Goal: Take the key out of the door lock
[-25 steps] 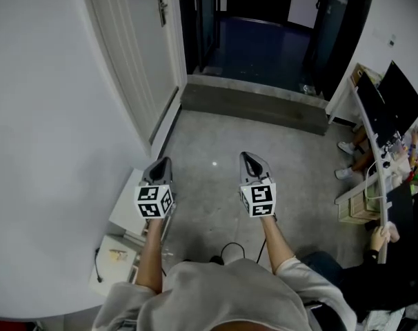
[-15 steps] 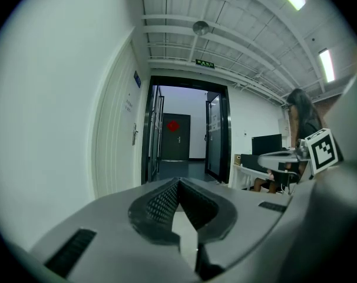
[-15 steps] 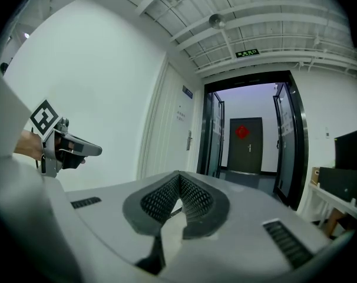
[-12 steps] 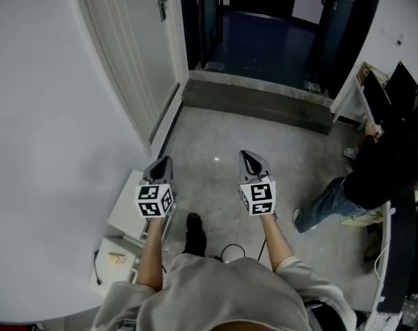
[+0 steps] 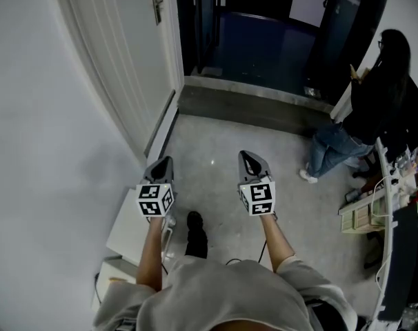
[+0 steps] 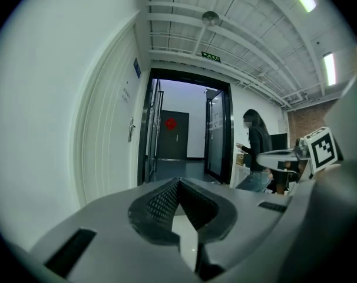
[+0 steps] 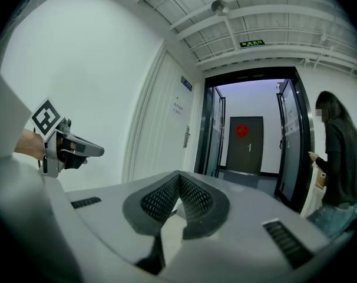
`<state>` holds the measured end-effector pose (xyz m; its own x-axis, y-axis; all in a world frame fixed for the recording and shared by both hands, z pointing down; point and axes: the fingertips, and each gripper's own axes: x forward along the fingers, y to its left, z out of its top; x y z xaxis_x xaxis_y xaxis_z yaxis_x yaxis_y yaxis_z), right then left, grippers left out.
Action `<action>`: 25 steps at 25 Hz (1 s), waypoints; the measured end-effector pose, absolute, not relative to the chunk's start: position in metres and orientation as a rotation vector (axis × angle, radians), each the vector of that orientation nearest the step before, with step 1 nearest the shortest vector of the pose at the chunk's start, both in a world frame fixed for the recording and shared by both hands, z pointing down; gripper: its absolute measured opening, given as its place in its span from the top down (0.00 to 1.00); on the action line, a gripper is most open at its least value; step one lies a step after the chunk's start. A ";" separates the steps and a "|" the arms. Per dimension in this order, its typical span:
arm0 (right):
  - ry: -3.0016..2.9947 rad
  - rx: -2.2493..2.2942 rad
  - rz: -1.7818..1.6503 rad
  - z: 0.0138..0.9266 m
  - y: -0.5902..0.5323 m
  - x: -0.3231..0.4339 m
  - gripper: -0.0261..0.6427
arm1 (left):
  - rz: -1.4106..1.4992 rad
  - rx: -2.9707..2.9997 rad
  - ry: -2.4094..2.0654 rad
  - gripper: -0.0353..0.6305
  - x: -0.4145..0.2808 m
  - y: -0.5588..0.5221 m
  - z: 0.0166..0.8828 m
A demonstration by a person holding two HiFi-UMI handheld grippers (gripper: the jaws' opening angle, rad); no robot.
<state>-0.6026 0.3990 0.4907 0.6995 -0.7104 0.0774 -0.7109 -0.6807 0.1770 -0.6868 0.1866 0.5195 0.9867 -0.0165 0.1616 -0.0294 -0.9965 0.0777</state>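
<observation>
A white door (image 5: 126,54) stands at the left, its metal handle and lock plate (image 5: 155,4) far ahead near the top of the head view. No key can be made out at this distance. The handle (image 6: 131,128) also shows small in the left gripper view, and the handle (image 7: 186,137) in the right gripper view. My left gripper (image 5: 163,161) and right gripper (image 5: 247,156) are held side by side over the grey floor, pointing ahead, both shut and empty. In their own views the left gripper (image 6: 178,183) and right gripper (image 7: 178,175) have their pad tips meeting.
A person (image 5: 364,109) in dark clothes stands at the right beside a cluttered desk (image 5: 374,205). A low concrete step (image 5: 250,105) crosses the floor before a dark open doorway (image 5: 264,33). White boxes (image 5: 130,229) lie against the left wall (image 5: 43,150).
Both grippers and the view have advanced toward the door and doorway. The person at the right rose from a crouch by the desk and now stands further back.
</observation>
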 end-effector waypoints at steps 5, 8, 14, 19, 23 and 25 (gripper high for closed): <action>-1.135 2.709 0.015 0.482 0.350 -0.539 0.93 | 0.240 3.040 -0.006 0.92 -0.616 0.142 0.510; -1.140 2.694 0.012 0.475 0.319 -0.503 0.93 | 0.232 3.040 0.000 0.92 -0.578 0.116 0.501; -1.135 2.693 -0.022 0.459 0.255 -0.432 0.93 | 0.205 3.049 0.020 0.92 -0.503 0.056 0.488; -1.113 2.695 -0.028 0.456 0.215 -0.386 0.93 | 0.191 3.050 0.045 0.92 -0.452 0.017 0.483; -1.093 2.701 -0.018 0.462 0.189 -0.364 0.93 | 0.194 3.047 0.072 0.92 -0.422 -0.009 0.484; -1.089 2.701 -0.003 0.467 0.182 -0.357 0.93 | 0.205 3.044 0.081 0.92 -0.412 -0.017 0.487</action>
